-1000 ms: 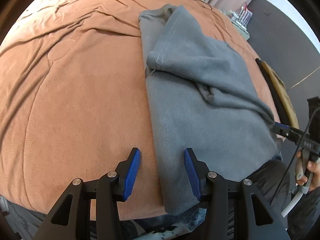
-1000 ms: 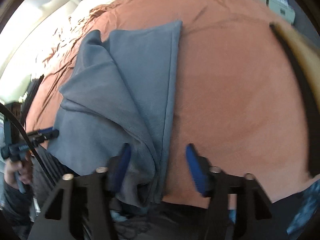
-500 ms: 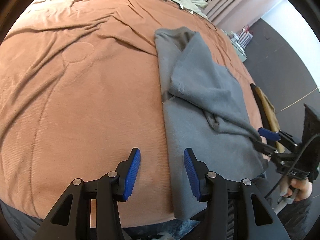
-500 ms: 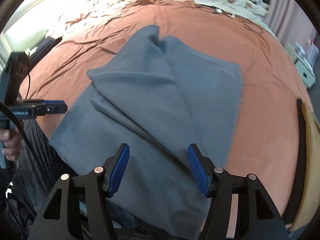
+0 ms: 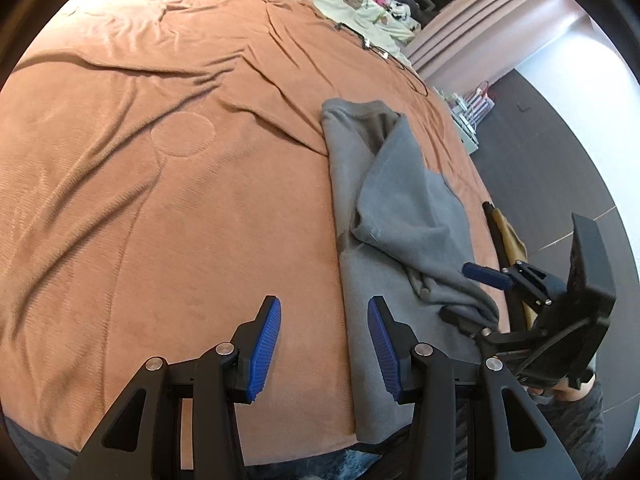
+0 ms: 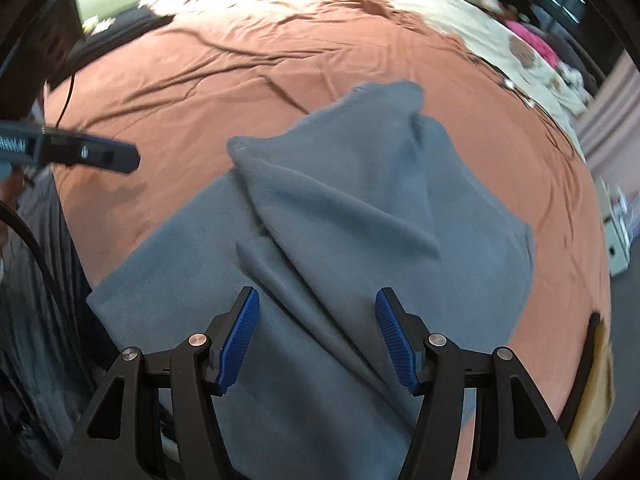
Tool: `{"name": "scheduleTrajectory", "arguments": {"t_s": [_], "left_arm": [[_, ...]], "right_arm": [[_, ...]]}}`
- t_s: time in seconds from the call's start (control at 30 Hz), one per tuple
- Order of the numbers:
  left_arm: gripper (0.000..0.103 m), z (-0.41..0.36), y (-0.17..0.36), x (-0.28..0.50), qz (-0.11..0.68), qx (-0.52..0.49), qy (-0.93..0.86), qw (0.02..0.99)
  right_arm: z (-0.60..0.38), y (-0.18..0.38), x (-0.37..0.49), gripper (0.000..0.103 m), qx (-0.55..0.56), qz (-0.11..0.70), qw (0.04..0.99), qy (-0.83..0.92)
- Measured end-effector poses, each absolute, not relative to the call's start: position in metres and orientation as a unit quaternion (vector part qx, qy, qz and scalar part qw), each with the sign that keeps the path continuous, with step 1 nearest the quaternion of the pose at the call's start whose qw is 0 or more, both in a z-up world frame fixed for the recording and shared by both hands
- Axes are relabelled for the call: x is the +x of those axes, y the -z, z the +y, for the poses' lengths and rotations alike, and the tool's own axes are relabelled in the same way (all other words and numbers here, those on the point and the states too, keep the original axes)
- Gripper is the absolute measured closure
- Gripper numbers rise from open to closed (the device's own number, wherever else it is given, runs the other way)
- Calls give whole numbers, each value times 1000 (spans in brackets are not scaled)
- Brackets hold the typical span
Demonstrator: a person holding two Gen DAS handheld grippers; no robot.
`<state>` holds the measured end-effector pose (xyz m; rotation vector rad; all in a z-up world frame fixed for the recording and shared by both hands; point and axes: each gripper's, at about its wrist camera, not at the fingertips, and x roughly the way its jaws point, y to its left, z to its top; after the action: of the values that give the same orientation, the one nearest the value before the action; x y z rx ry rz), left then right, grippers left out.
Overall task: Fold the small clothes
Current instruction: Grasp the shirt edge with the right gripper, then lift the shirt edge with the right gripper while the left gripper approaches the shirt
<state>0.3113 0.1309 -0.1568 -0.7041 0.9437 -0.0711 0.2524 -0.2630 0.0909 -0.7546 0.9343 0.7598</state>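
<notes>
Left wrist view: left gripper [image 5: 323,340] over the near edge of a rust-orange bedspread [image 5: 168,208], blue pads [image 5: 267,347] spread wide with nothing between them, the right pad just above the left hem of a grey fleece garment [image 5: 400,216]. Garment lying on the bedspread to the right, partly folded, one flap turned diagonally over the lower layer, near end hanging over the bed edge. Right gripper [image 5: 472,292] at the garment's right side, one blue finger raised clear of the cloth, the other hidden behind a fold, so grip on the fabric impossible to tell from here.

Right wrist view: right gripper [image 6: 316,340] above the grey garment [image 6: 360,216], fingers parted wide, cloth below them and not pinched. Left gripper's finger off to the left, above bare bedspread [image 6: 240,60]
</notes>
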Motion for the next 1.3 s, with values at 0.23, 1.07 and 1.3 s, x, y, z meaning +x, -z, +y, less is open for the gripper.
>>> {"name": "scheduleTrajectory", "arguments": {"t_s": [0.23,1.07,1.3], "left_arm": [[55,141,159,309,444,-343,29,827],[55,104,143,357,481,-278,13,831],[55,91,148,378,507,-250,3,825]], "right_arm": [[-236,-66,254,44,-408,413,735,-351],[-361,-125,334,96,-101,383,855,-335],[-429,-87,370,96,37,405,864,-297]]}}
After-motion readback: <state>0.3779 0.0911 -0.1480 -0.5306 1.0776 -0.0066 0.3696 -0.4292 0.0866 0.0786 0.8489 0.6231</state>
